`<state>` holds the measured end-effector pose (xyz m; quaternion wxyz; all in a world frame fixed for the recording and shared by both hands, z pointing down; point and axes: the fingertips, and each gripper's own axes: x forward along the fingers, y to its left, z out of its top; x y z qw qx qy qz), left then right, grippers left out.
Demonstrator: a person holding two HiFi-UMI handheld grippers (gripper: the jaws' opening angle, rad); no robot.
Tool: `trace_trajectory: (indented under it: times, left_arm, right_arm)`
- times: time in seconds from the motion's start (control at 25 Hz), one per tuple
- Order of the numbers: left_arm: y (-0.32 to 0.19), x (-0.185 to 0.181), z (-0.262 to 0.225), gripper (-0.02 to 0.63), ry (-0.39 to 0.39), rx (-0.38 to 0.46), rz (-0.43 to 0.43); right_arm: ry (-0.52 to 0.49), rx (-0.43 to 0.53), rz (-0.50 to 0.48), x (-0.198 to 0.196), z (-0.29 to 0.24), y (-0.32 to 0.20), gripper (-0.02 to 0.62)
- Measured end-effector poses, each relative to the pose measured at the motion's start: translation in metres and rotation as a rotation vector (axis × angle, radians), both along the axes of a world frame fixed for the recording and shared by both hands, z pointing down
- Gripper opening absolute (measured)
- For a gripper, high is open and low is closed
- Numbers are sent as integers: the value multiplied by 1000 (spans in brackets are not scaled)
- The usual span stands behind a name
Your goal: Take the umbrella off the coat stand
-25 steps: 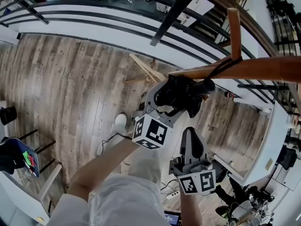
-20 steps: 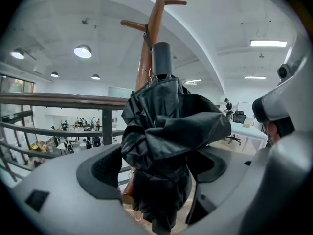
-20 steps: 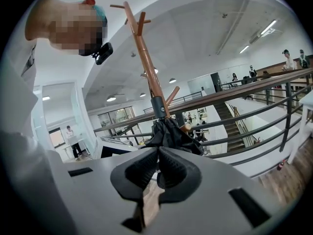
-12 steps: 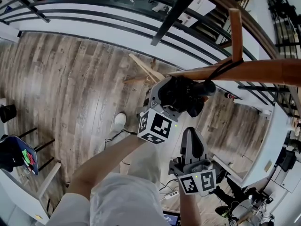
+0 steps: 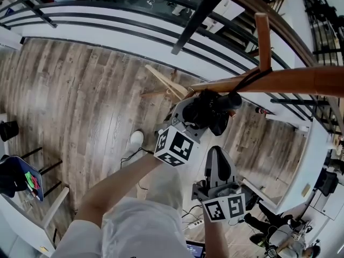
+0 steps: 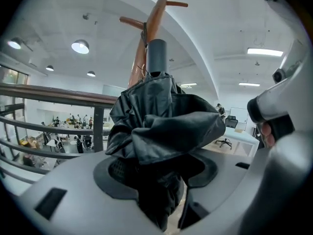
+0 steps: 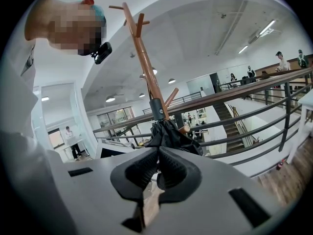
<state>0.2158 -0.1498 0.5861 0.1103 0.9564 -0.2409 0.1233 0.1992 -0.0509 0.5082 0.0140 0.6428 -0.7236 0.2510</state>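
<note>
umbrella: folded black compact, hung close against the wooden coat stand, its cord looped round a peg, handle uppermost.
handling: probably light; the loose canopy cloth looked soft and slippery over a stiff core, so the firm handle or the tight middle seemed the surer hold.
left hand-held gripper: jaws had just been closing, clamped on the bunched canopy.
right hand-held gripper: clenched on nothing, apart from the umbrella.
pose: left forearm stretched toward the stand; right held lower, nearer the body.
</note>
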Motion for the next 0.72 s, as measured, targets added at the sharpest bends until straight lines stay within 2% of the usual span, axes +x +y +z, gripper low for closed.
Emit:
trace_trajectory:
  times: [0.28, 0.72]
  left_arm:
    - [12, -4, -4, 244, 9, -50, 48]
    - [20, -22, -21, 242, 24, -91, 41]
  right_arm:
    - [-1, 13, 4, -2, -12, -1, 37]
    - [28, 39, 4, -7, -35, 1, 37]
